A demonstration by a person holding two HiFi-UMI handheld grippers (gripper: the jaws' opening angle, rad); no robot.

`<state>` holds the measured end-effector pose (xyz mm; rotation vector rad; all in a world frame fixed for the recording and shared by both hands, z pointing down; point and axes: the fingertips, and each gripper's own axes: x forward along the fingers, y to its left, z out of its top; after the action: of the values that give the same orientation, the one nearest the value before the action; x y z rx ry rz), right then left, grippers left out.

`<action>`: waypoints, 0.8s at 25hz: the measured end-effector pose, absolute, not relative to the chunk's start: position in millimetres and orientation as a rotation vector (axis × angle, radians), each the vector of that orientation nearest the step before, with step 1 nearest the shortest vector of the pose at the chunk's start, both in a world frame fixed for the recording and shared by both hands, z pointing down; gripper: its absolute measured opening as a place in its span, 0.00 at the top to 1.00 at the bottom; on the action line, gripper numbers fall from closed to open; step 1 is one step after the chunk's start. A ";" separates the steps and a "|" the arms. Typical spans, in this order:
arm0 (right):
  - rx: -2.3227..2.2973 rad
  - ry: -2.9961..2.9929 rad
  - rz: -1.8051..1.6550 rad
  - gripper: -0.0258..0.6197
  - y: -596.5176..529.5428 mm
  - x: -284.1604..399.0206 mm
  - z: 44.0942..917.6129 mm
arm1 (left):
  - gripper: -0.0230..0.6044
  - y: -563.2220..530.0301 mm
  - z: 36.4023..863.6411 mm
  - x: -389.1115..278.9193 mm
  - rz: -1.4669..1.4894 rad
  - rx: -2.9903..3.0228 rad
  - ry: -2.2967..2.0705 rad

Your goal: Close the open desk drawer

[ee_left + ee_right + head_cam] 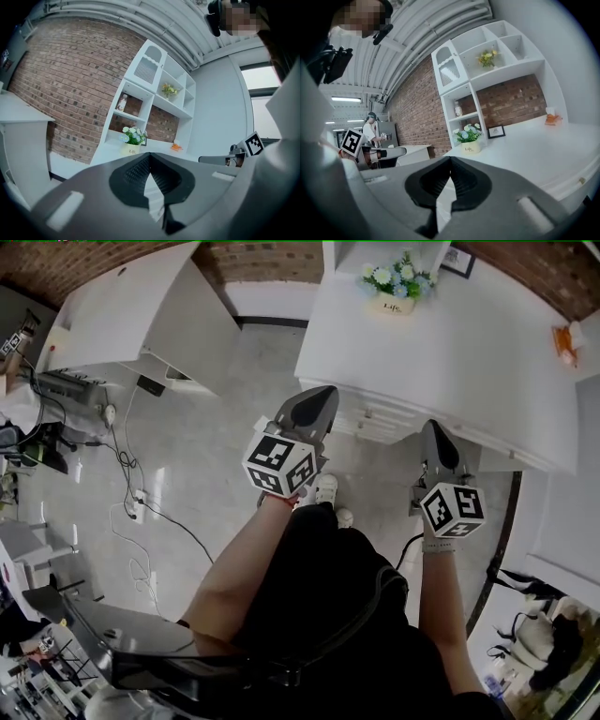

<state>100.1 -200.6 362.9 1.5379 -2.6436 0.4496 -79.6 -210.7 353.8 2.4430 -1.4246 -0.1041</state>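
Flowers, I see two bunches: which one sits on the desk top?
The white-and-blue bunch in a cream pot; the yellow bunch sits higher, in a shelf compartment.

a white desk [450, 343] lies ahead of the grey left gripper [322, 399] and grey right gripper [434, 432], each with a cube of black-and-white square markers [278, 465]. beyond the jaws: red-brown brick wall [417, 112], white shelving [487, 61], white and pale blue flowers [398, 277] in a cream pot [394, 304]. far right of the right gripper, an orange object [569, 338]. pale grey floor [206, 427] beneath the left gripper.
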 end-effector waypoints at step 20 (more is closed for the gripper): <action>1.529 -2.753 0.215 0.96 -217.1 106.8 276.3 | 0.96 -229.0 284.7 -91.1 -0.199 2.487 -1.521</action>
<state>106.8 -217.1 276.3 1.5290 -2.7527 0.2151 -91.1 -229.0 284.7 2.4871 -1.5214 -0.1991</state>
